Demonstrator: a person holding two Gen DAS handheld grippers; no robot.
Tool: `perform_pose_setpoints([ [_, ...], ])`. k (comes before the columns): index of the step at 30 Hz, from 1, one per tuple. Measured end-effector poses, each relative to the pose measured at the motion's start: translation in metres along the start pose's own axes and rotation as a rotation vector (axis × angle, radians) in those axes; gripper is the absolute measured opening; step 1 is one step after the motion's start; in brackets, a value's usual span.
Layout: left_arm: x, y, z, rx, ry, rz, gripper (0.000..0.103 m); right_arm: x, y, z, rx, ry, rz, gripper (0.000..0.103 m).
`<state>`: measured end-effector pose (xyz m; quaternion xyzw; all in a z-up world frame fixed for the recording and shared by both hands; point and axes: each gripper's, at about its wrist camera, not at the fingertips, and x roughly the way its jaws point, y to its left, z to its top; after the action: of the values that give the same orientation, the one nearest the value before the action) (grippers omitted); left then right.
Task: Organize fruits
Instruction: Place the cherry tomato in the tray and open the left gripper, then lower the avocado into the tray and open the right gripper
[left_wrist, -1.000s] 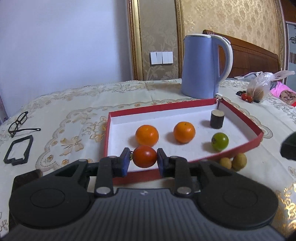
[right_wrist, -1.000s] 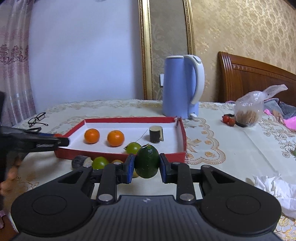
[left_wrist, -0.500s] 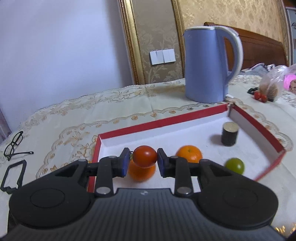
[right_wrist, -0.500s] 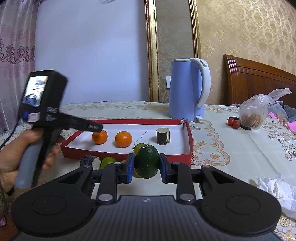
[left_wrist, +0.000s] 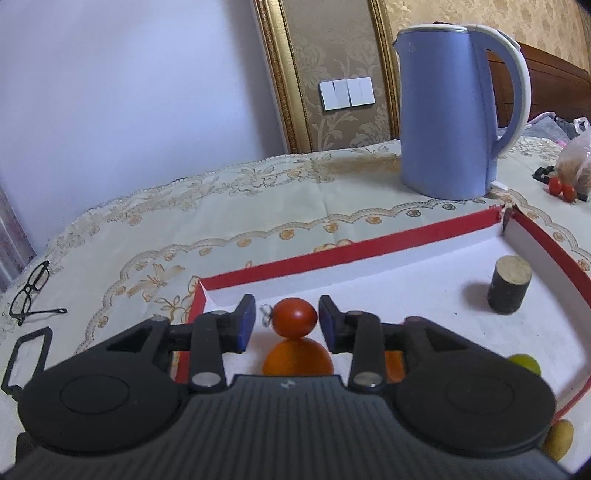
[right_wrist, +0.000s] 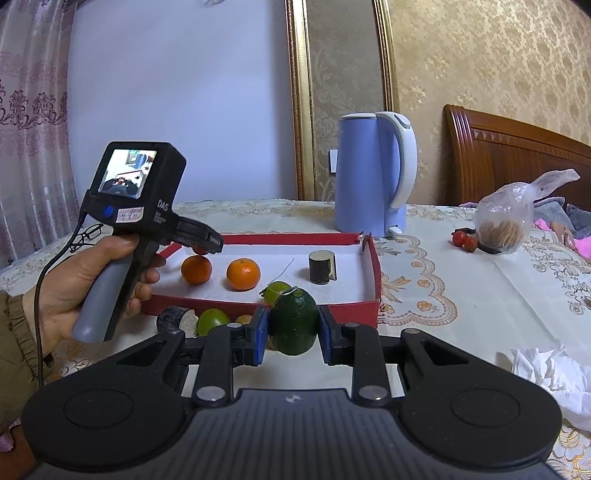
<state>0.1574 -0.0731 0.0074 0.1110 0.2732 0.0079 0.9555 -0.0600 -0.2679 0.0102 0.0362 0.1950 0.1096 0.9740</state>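
While jaws gape, tomato (left_wrist: 295, 317) sits between left hand-held gripper (left_wrist: 287, 318).

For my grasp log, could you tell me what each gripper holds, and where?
Right gripper: dark green fruit, pinched at its sides. Left gripper: open, nothing; red tomato sits free between the pads.
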Motion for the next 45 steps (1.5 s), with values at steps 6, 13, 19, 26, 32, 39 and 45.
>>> perform_pose_setpoints([
  [6,-0.010,0.003,-0.005,-0.008,-0.014,0.001,0.058,0.001,0.002,0.000,-0.003,0.003,0.004,0.027],
  [13,-0.043,0.014,-0.036,-0.051,-0.062,0.003,0.085,0.008,0.008,-0.001,-0.006,0.017,0.014,0.027],
  [19,-0.083,0.036,-0.074,-0.151,-0.126,-0.013,0.103,0.016,0.010,-0.002,0.018,0.031,0.031,0.027],
  [26,-0.096,0.033,-0.092,-0.109,-0.210,0.000,0.103,0.034,0.008,0.003,0.053,0.043,0.029,0.027],
  [32,-0.090,0.042,-0.093,-0.165,-0.187,-0.023,0.103,0.060,0.001,0.018,0.093,0.023,0.000,0.027],
  [39,-0.079,0.067,-0.095,-0.308,-0.119,-0.087,0.103,0.094,-0.004,0.031,0.100,0.015,-0.021,0.027],
  [45,-0.077,0.072,-0.096,-0.334,-0.109,-0.091,0.103,0.112,-0.002,0.039,0.086,0.025,-0.026,0.027],
])
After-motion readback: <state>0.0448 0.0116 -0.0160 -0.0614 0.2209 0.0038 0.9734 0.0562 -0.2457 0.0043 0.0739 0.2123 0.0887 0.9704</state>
